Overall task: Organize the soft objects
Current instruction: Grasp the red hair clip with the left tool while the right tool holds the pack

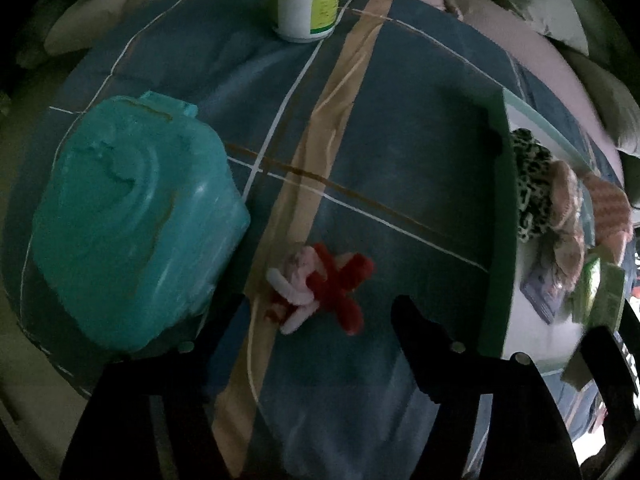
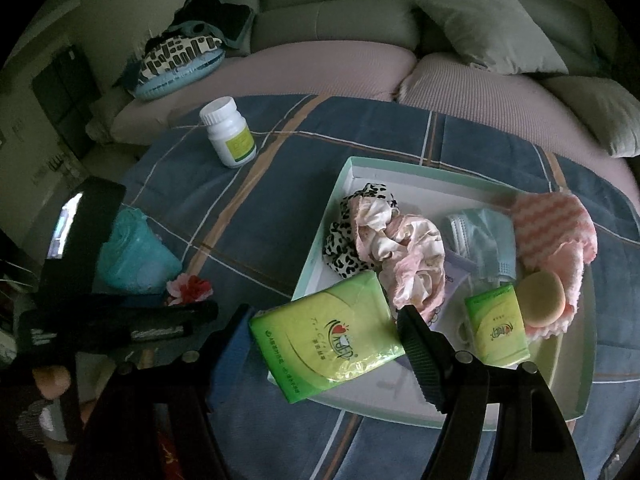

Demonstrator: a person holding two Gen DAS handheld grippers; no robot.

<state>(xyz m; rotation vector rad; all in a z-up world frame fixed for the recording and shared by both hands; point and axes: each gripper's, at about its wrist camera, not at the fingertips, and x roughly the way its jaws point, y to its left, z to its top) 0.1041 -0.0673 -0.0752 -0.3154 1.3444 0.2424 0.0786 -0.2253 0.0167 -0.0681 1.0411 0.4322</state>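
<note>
A fuzzy red, pink and white pipe-cleaner flower (image 1: 316, 288) lies on the blue plaid cloth. My left gripper (image 1: 320, 312) points down over it, open, with the flower between its fingertips and untouched. The flower (image 2: 188, 290) also shows in the right wrist view, beside the left gripper's black body. My right gripper (image 2: 324, 320) is shut on a green tissue pack (image 2: 328, 336), which overlaps the near left rim of the white tray (image 2: 400, 164). In the tray lie a leopard scrunchie (image 2: 344, 248), a pink scrunchie (image 2: 408, 260), a face mask (image 2: 480, 236) and a pink striped cloth (image 2: 556, 224).
A teal plastic box (image 1: 132, 220) sits close to the left of the flower. A white pill bottle (image 1: 306, 4) stands at the far side of the cloth. A round puff (image 2: 540, 300) and a small tissue pack (image 2: 496, 328) lie in the tray. Sofa cushions lie beyond.
</note>
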